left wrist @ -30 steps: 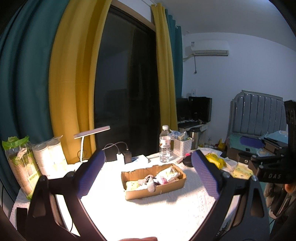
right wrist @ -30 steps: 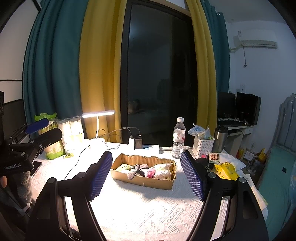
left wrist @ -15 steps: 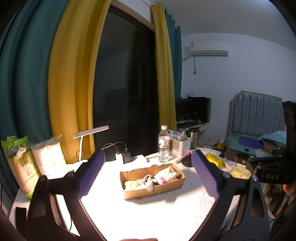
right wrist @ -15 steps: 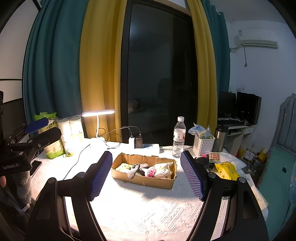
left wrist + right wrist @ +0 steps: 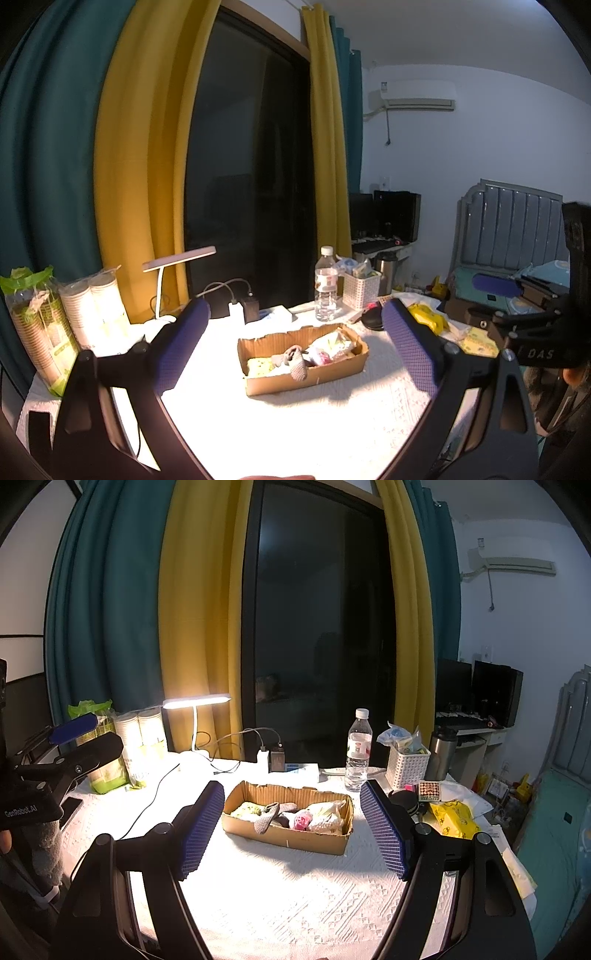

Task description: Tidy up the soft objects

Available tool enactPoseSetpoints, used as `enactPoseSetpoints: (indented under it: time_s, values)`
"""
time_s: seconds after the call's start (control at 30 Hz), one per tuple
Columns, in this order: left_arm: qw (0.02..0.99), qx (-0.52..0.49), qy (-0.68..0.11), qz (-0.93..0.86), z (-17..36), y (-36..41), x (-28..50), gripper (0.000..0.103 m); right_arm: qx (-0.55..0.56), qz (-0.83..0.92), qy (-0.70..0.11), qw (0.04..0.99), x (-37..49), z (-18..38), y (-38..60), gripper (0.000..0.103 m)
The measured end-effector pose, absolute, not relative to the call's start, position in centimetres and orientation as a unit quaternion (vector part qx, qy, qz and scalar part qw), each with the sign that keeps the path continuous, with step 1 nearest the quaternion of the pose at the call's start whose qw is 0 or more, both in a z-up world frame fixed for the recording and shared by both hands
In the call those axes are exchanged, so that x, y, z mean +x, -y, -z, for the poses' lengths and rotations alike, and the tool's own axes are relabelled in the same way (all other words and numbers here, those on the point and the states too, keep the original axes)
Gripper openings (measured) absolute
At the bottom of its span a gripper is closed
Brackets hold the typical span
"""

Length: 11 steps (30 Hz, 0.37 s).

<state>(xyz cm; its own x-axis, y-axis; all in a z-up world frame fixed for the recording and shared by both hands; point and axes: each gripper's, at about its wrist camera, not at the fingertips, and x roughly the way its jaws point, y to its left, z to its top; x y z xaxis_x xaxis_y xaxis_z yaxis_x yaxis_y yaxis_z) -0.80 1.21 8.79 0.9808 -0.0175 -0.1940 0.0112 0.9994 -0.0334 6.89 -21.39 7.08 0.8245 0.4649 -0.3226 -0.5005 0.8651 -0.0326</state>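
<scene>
A shallow cardboard box (image 5: 306, 380) (image 5: 288, 834) stands mid-table, holding soft items: a grey sock (image 5: 266, 820) draped over its front wall, a pink bundle (image 5: 302, 819), a yellow-green cloth (image 5: 248, 809) and a white dotted cloth (image 5: 325, 821). My left gripper (image 5: 295, 332) is open and empty, held back from the box and above the table. My right gripper (image 5: 291, 819) is open and empty, also short of the box. Each gripper shows at the edge of the other's view.
A white textured cloth (image 5: 295, 893) covers the table. Behind the box stand a lit desk lamp (image 5: 195, 705), a charger with cables (image 5: 271, 755), a water bottle (image 5: 358, 749), a white basket (image 5: 408, 764) and a steel flask (image 5: 439, 753). Paper cup stacks (image 5: 140, 734) stand left; a yellow bag (image 5: 452, 818) lies right.
Both views have shifted only slightly; the box sits a little lower and nearer in the left wrist view. Both grippers stay open and empty.
</scene>
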Motion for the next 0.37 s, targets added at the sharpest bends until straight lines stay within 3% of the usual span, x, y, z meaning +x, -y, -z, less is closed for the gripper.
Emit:
enactPoseSetpoints:
  time_s: [0.37]
  values:
    - [0.996,-0.016,-0.093,0.002,-9.0,-0.9,0.2,0.096,-0.066,-0.258,-0.159,0.951,8.1,-6.9,21.0,0.079]
